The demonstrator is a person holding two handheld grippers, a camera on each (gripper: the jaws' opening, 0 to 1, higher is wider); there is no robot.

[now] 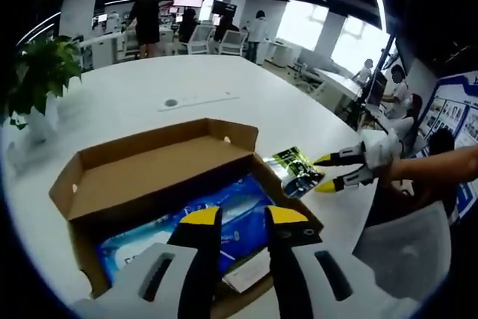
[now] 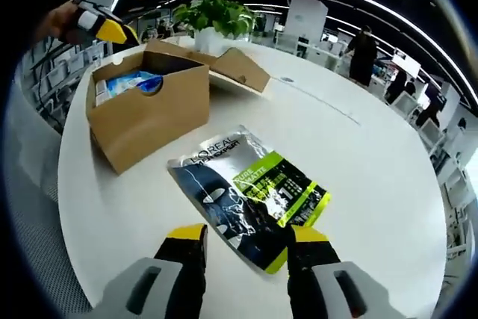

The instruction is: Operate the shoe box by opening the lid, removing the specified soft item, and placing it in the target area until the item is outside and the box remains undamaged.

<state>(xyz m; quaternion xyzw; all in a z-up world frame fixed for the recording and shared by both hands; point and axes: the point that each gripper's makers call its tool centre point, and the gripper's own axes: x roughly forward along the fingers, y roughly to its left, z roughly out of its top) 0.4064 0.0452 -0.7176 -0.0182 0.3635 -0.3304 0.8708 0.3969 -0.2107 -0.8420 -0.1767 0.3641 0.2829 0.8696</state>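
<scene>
Lying flat on the white table (image 2: 388,184), the face-mask sachet (image 2: 250,193) sits directly ahead of the right gripper (image 2: 246,240), with its near end between the two yellow-tipped jaws. The jaws stand apart, one on each side of the sachet's near corner; whether they touch the foil cannot be told. The sachet's long axis runs diagonally away from the jaws, toward the far left, pointing roughly at the cardboard shoe box (image 2: 149,113).

The sachet is outside the box. The box stands well apart from it, ahead and to the left of the right jaws, with its lid (image 2: 239,69) folded back open on the far side.

In the left gripper view, the left gripper (image 1: 243,218) hangs over the open box (image 1: 157,177), jaws apart and gripping nothing. Blue packets (image 1: 224,214) lie inside the box just beyond its tips. The sachet (image 1: 293,172) lies to the right of these jaws, past the box corner, next to the right gripper (image 1: 323,172). The right gripper is judged the nearer of the two.

Sachet appearance: thin, flat, rectangular, glossy silver and dark foil with a lime-green panel and printed lettering. It is judged soft and flexible.

A potted plant (image 2: 213,16) stands beyond the box.
</scene>
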